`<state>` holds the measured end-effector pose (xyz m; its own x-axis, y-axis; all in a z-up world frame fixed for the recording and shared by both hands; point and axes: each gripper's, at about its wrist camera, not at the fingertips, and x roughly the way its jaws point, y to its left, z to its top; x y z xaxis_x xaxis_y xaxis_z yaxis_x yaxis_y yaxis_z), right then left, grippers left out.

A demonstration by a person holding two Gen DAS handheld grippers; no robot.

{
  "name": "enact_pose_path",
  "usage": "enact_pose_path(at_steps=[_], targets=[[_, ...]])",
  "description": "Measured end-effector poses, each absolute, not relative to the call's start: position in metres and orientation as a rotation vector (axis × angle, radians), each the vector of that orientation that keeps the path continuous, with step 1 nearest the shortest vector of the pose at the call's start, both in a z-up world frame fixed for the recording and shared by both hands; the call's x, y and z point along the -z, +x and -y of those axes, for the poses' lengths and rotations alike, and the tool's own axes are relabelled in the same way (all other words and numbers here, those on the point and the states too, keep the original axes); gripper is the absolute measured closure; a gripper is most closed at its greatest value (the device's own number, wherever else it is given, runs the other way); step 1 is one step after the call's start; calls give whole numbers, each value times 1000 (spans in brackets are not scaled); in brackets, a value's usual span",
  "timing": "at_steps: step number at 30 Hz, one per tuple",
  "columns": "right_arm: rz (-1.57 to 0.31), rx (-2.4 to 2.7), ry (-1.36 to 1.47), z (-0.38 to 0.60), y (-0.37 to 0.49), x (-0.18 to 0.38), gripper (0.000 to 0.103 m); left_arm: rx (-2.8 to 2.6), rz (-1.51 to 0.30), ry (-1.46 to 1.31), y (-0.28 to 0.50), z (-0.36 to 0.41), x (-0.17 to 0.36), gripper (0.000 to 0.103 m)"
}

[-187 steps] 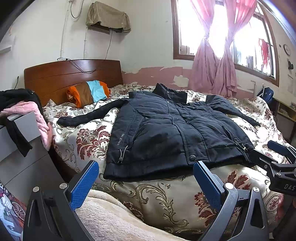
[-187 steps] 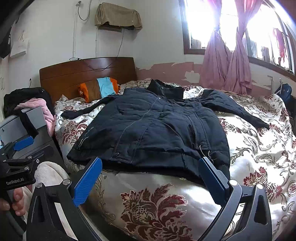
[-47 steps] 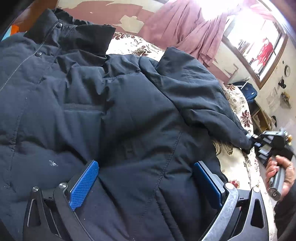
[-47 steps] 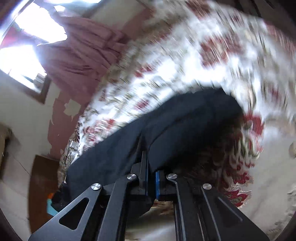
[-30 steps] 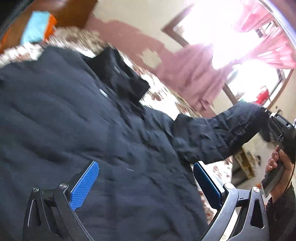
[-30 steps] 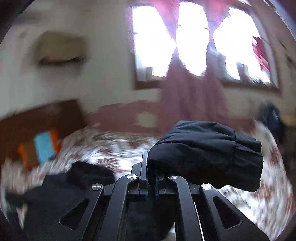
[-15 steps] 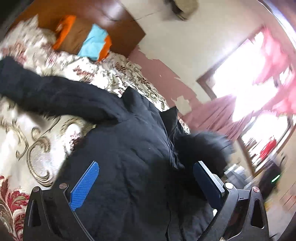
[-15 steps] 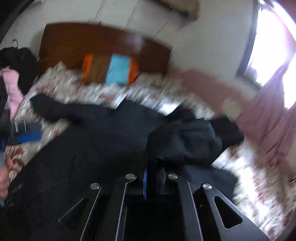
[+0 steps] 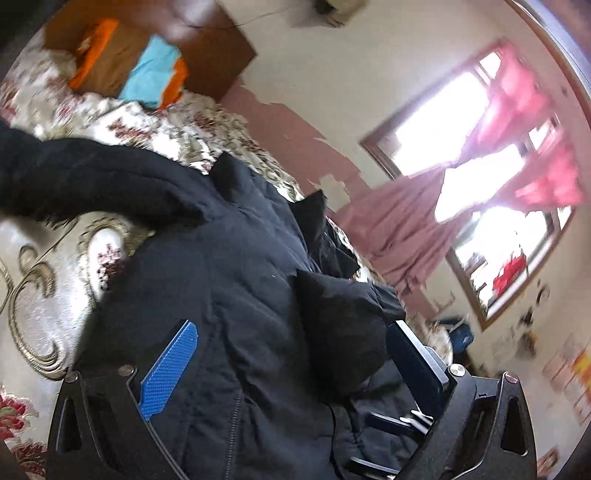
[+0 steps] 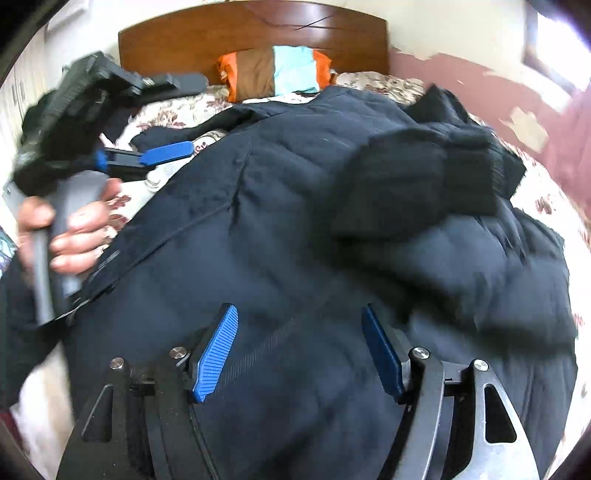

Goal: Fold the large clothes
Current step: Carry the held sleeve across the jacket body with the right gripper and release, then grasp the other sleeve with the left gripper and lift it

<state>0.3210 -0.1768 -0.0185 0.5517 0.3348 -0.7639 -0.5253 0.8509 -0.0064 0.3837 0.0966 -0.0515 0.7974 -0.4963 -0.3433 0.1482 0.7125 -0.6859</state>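
A dark navy padded jacket point(image 10: 295, 229) is spread across a bed covered by a floral bedspread point(image 9: 44, 266), its collar towards the wooden headboard point(image 10: 251, 33). One sleeve point(image 10: 424, 184) has been laid over the jacket's chest, its ribbed cuff resting on the body panel; the other sleeve point(image 9: 74, 177) is stretched out sideways over the bedspread.

The right hand-held gripper point(image 10: 299, 350) is held just above the jacket's lower front. Its blue pads point(image 10: 214, 354) are seen apart and opening, and nothing is pinched between them; only the jacket's fabric is seen beyond the gap.

The left hand-held gripper point(image 9: 295, 369) is held wide open over the jacket's body, with no cloth clamped. In the right wrist view it is seen at the left edge of the bed point(image 10: 166, 153), gripped by a person's hand point(image 10: 66, 229) around its grey handle.

An orange, brown and light-blue striped pillow point(image 10: 273, 74) is propped against the headboard. Pink curtains point(image 9: 424, 221) are hung at a bright window point(image 9: 461, 122).
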Motion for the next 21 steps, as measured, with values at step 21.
enact_pose_path(at_steps=[21], targets=[[-799,-121,-35,341,273,20,35,304,-592,165,411,143,20,1]])
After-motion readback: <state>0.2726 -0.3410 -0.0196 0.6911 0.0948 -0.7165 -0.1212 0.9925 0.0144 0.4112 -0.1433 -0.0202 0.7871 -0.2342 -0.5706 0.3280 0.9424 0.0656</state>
